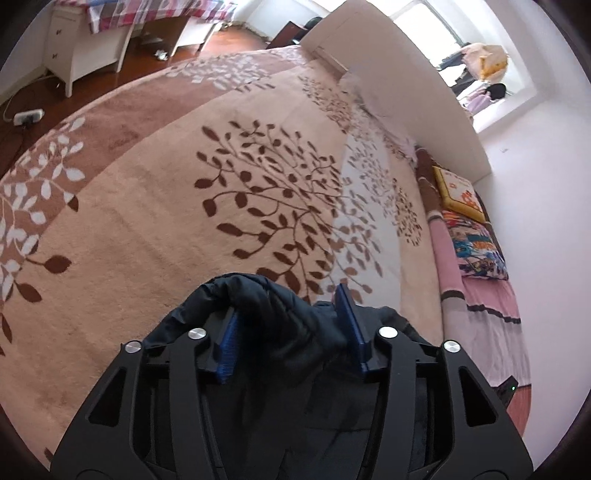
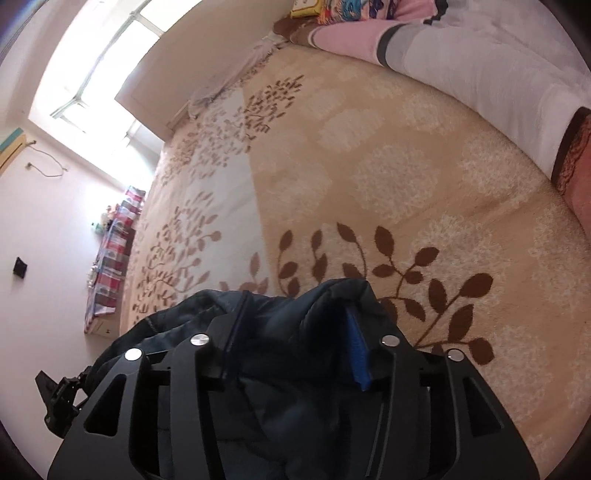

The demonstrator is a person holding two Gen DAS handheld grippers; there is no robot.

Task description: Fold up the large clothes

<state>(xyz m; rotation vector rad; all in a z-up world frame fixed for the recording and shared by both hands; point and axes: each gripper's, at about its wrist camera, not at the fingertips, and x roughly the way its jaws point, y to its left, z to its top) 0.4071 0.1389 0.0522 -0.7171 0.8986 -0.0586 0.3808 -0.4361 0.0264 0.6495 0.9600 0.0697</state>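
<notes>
Dark quilted jacket [image 1: 291, 332] on leaf-patterned blanket [image 1: 155, 206] (both jaws parted around folds)

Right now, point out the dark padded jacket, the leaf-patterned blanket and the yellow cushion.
dark padded jacket [image 1: 291, 325], left wrist view, bunched fold.
leaf-patterned blanket [image 1: 155, 221], left wrist view, plain tan area.
yellow cushion [image 1: 460, 192], left wrist view, top face.

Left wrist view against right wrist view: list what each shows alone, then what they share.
Only the left wrist view shows the white dresser, wooden floor and power strip. Only the right wrist view shows the other hand-held gripper at its left edge and a dark wall plate. Both show the dark padded jacket between blue pads, the leaf-patterned blanket and the window.
</notes>
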